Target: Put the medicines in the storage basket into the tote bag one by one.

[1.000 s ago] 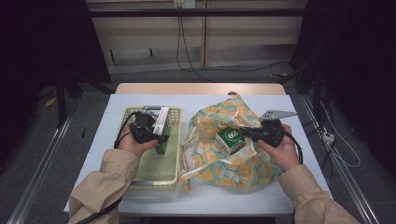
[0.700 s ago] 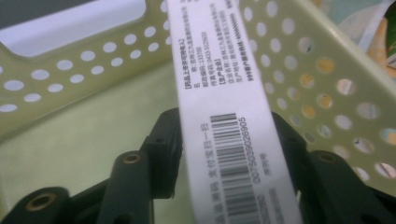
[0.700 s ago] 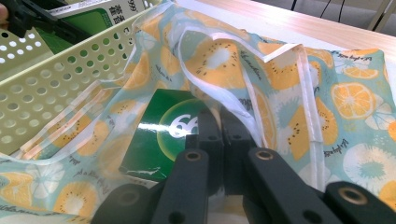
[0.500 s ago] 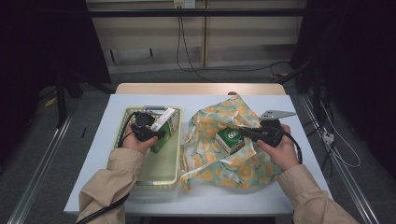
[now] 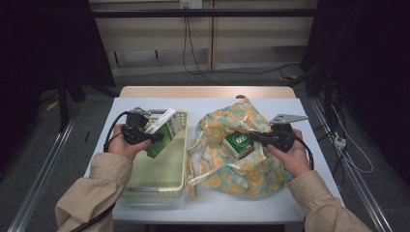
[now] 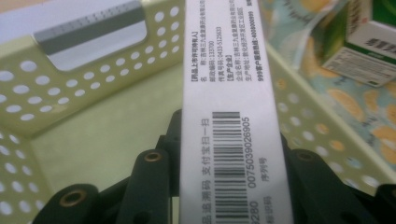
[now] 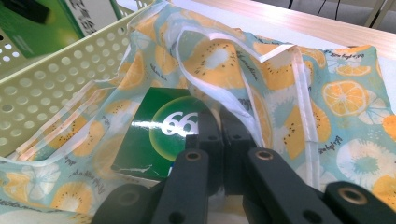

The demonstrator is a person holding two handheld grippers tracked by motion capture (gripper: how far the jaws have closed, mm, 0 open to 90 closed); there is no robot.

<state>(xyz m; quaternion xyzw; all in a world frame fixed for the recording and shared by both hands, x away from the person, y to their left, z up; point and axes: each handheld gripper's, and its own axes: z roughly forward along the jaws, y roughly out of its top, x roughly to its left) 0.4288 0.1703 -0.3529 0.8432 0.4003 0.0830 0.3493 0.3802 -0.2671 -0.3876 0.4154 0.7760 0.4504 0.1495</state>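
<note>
My left gripper (image 5: 153,137) is shut on a green and white box (image 5: 164,129) and holds it tilted above the pale green basket (image 5: 154,191); its jaws have just been closing on that box. In the left gripper view the box's white barcode side (image 6: 229,93) stands between the jaws over the basket's floor (image 6: 93,144). My right gripper (image 5: 255,138) is shut on the white-trimmed edge of a fruit-print cloth bag (image 5: 232,174). A second green box (image 5: 239,144) lies on the bag just left of the right jaws, and it sits close in front of them (image 7: 159,135).
The perforated basket wall (image 7: 46,93) runs along the bag's left side (image 7: 289,93). The held box (image 7: 37,23) shows beyond it. The white table (image 5: 300,203) ends at a wooden strip at the back. Cables lie on the floor behind.
My left gripper has closed on the green and white box and lifted it up out of the basket, tilting it. The right gripper and the bag have stayed put.
</note>
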